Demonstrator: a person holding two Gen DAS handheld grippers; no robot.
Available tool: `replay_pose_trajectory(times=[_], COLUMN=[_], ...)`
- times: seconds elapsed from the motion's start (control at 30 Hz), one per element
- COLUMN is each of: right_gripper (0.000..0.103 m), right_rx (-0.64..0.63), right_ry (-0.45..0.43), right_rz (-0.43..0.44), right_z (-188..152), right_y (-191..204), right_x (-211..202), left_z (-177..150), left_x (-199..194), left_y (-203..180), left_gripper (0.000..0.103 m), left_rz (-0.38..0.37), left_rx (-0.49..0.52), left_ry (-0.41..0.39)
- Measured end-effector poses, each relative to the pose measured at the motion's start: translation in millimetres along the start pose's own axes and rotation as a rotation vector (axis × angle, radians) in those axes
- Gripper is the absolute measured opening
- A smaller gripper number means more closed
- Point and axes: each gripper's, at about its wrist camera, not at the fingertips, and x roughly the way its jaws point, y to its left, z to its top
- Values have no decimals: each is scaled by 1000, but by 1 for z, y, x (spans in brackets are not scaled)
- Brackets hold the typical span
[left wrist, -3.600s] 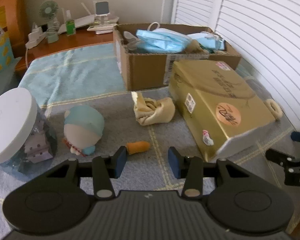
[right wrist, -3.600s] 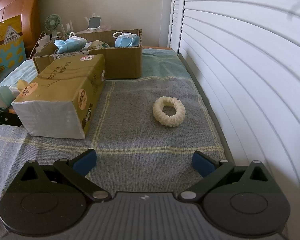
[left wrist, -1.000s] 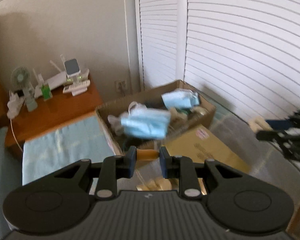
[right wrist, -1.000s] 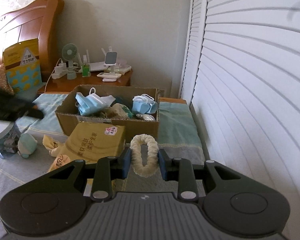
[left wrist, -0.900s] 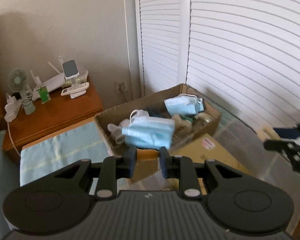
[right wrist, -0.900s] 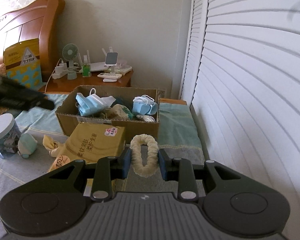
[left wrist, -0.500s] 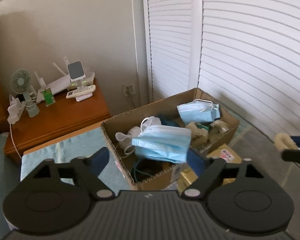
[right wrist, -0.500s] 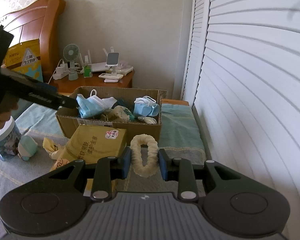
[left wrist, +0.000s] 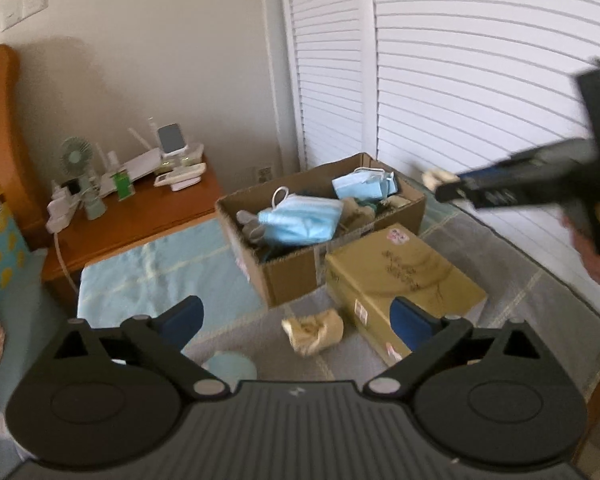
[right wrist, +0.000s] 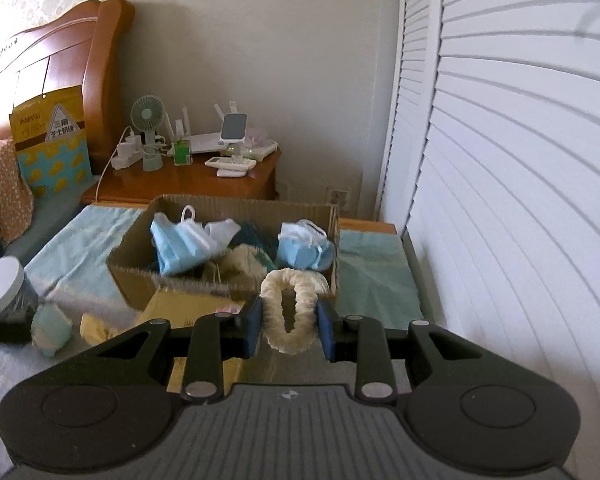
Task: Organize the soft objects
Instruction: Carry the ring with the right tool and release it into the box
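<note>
An open cardboard box point(left wrist: 300, 264) point(right wrist: 140, 280) on the bed holds blue face masks point(left wrist: 300, 222) point(right wrist: 180, 244) and other soft things. My right gripper point(right wrist: 288, 326) is shut on a cream fluffy ring point(right wrist: 290, 306), held in the air near the box's front right corner; it also shows in the left wrist view point(left wrist: 452, 190). My left gripper point(left wrist: 296, 318) is open and empty, raised above the bed. A beige cloth bundle point(left wrist: 314, 330) and a pale blue plush point(left wrist: 230, 366) point(right wrist: 52, 328) lie on the grey blanket.
A gold carton point(left wrist: 400, 280) lies in front of the box. A white-lidded jar point(right wrist: 2, 288) stands at the left. A wooden nightstand point(right wrist: 188, 180) with a fan and gadgets is behind. White louvred doors point(right wrist: 500, 200) run along the right.
My left gripper let go of the small orange thing and opened, then pulled back from the box. My right gripper carried the cream ring closer to the box.
</note>
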Motion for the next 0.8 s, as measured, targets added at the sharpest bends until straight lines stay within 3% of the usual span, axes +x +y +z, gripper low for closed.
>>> replay_pose_trajectory(times=[0.47,0.5,0.57,0.6,0.63,0.8], right_gripper=[34,37,57,75,86,98], right_rx=[-105,-108,-110,-104,-102,-97], right_ry=[26,22,29,36,36,15], right_rz=[56,57,58,64,72,63], right_z=[70,73,78,79,79,74], right_y=[22,24,25,25,24,21], right_x=[82,86,93,95,96,84], left_z=[-23,-24,-26,-27,-28,-32], left_x=[-16,-16,-15,-14,-14,-12], left_y=[16,17,17,18,18,19], left_gripper=[99,99,99,99,99,99], left_rz=[27,28,29,28,28,23], left_rx=[-106,-108,-114,-117,-119,-122], left_ry=[11,13,17,22,27,43])
